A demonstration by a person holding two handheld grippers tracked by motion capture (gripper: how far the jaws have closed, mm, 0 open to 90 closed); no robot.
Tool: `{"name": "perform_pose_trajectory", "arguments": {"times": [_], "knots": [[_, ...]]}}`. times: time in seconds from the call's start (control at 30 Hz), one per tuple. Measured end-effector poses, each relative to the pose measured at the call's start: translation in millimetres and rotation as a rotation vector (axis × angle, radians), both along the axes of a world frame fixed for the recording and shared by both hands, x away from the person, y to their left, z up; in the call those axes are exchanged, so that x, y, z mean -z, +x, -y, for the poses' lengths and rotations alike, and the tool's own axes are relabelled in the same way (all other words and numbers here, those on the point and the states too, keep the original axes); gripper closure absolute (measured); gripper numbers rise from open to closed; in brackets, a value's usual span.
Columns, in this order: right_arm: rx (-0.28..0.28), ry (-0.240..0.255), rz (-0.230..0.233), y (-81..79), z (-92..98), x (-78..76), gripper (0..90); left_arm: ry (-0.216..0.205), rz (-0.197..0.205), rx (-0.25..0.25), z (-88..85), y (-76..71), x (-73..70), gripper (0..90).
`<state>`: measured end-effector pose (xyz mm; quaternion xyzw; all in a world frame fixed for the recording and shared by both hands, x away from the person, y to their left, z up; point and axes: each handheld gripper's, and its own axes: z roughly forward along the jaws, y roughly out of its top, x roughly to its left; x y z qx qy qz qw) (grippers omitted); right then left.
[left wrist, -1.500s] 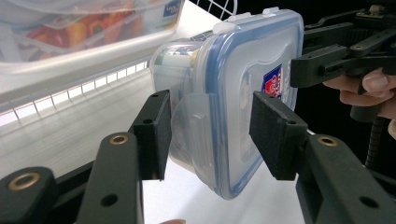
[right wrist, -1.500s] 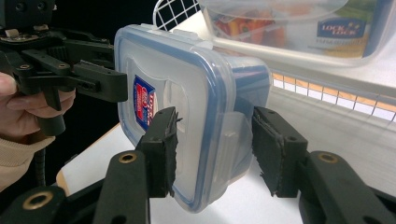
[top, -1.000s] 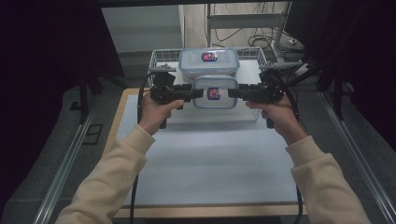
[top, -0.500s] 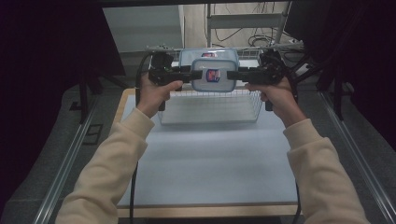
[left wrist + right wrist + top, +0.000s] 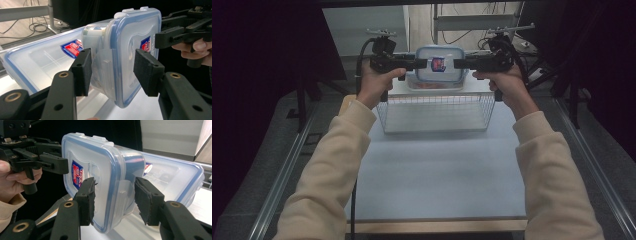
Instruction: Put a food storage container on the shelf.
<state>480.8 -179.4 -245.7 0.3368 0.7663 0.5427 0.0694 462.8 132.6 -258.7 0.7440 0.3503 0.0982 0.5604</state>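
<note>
Each claw is clamping one end of the small lidded container (image 5: 439, 67), so the two are sharing its weight and keeping it level above the wire basket (image 5: 435, 112). The left gripper (image 5: 112, 72) is pinching one short side, the right gripper (image 5: 115, 197) the other. The container is translucent plastic, blue-rimmed, badge-labelled. Beyond it is lying a second, larger container (image 5: 172, 177).

A lidded container (image 5: 439, 67) sits between two sets of jaws, left gripper (image 5: 412, 63) and right gripper (image 5: 460, 64) at opposite ends; beyond the jaws, a second container (image 5: 37, 60); below, a wire basket (image 5: 435, 113).
</note>
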Motion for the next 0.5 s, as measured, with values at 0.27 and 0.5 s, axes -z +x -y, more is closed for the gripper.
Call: {"name": "perform_pose_trajectory", "arguments": {"times": [0.27, 0.5], "knots": [[-0.006, 0.008, -0.023, 22.2, -3.6, -3.1, 52.1, -0.023, -0.025, -0.023, -3.8, 20.2, -2.2, 49.8], [-0.005, 0.014, -0.057, 48.6, -8.7, -1.5, 51.7, -0.055, -0.067, -0.057, -7.0, 39.5, 1.6, 49.7]]}}
